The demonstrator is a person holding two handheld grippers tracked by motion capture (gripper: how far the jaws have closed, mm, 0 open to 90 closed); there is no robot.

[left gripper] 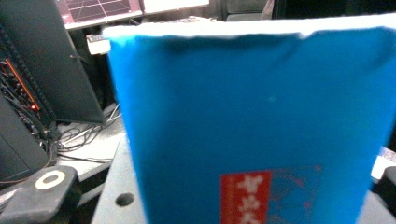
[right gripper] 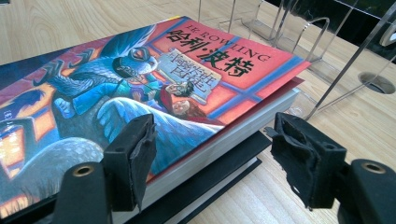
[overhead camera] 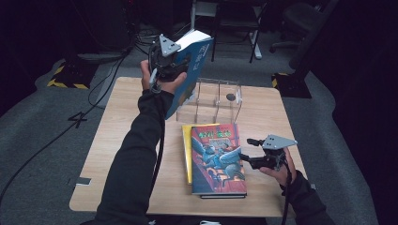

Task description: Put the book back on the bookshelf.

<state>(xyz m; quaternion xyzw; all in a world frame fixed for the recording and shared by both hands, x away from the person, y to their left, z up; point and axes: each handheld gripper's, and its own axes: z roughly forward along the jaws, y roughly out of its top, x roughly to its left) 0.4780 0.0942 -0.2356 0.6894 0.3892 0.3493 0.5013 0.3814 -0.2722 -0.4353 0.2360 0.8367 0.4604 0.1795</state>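
Wooden table (overhead camera: 122, 154) is bearing a clear rack (overhead camera: 218, 96); upper centre, left gripper (overhead camera: 170, 61) is clamping a stiff, heavy blue book (overhead camera: 195, 65) mid-edge. Blue book (left gripper: 261, 126) is looming centre-frame. Right gripper (right gripper: 212, 161) is gaping around the illustrated book's (right gripper: 140, 88) corner

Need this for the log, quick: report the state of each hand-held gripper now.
Left hand-held gripper: shut on the blue book, held up above the table.
Right hand-held gripper: open, jaws either side of the top book's edge, not clamped.

Three books beside the clear rack (overhead camera: 218, 96): one blue book (overhead camera: 195, 65) raised, two stacked books (overhead camera: 213, 159) flat. Two grippers.
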